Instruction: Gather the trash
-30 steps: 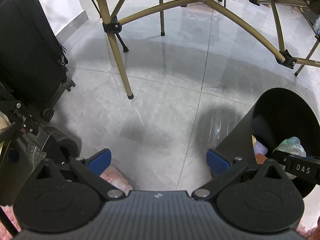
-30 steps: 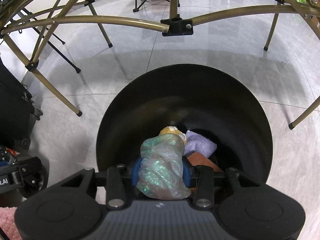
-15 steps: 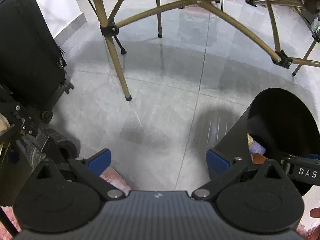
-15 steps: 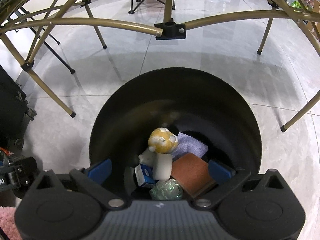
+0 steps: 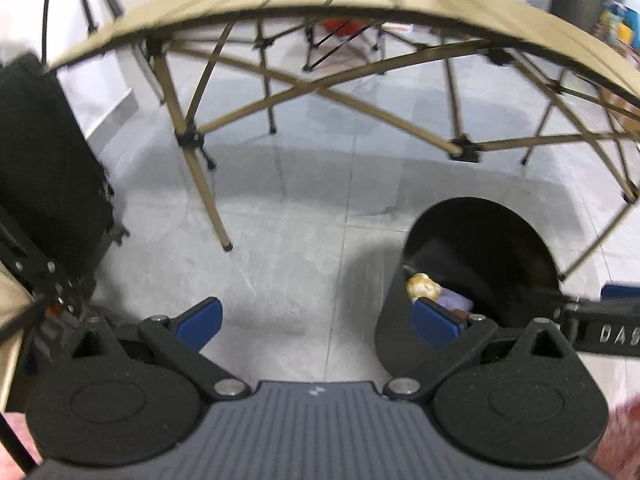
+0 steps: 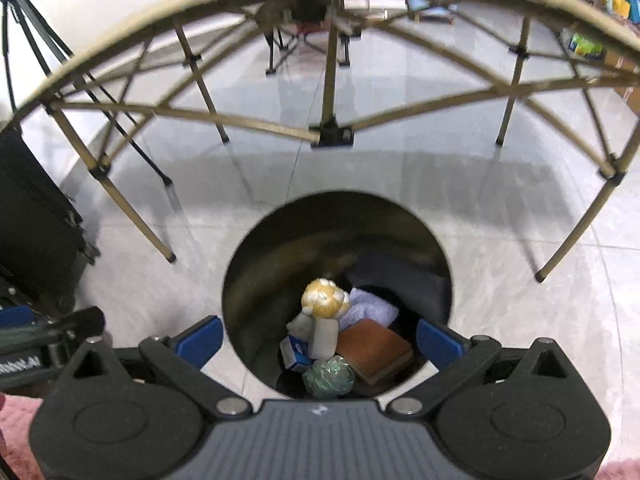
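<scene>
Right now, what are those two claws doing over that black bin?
A person holds two claws and is collecting trash. The right claw hangs open above the black bin, gripping nothing. A crumpled green bag lies inside with a brown sponge and a yellow ball. The left claw is open and empty, beside the bin.
</scene>
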Available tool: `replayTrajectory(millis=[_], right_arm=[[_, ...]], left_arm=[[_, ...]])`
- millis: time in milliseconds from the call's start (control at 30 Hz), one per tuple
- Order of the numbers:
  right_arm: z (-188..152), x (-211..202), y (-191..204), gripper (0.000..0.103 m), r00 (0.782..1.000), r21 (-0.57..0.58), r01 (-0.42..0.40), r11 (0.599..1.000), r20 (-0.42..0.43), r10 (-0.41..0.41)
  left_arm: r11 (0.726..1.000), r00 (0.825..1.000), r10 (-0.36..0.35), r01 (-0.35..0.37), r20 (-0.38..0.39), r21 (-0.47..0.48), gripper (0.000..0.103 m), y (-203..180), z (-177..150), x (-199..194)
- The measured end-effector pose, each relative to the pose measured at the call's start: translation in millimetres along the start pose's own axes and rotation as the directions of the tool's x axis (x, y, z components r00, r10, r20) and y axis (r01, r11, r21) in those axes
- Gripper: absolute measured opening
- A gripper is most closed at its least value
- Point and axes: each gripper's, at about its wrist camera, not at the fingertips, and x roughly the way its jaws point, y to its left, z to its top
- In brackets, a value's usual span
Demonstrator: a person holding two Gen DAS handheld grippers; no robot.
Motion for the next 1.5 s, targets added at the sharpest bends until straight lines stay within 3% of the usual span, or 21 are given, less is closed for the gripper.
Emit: replayTrajectory(millis=[400,767,1067,1500], right_arm=[[-37,-130,-4,0.103,0.991,-0.045,0.024,0.999,0.129,-0.018],[-74,-212,-7,0.103,0.986,-0.02,0.04,0.999,0.16,-0.036],[-102,-244,-5,0.103,0.978,-0.034,0.053,0.998,0.206,-0.045],[-113,-248,-10,0.103,0.978,-0.012,0.048,0.999,0.205,-0.045]], left_arm=[[0.996,0.994,-0.074,0.069,0.086,0.057,0.103,-4,-23,-105],[0.991,0.986,-0.118,0.109,0.122,0.075,0.103,-11,-53,-173],[0.99,0.983,-0.125,0.114,0.136,0.081,0.103,-15,-72,-199],[0.99,0.982,-0.123,0.111,0.14,0.09,0.103,-19,-83,-206]])
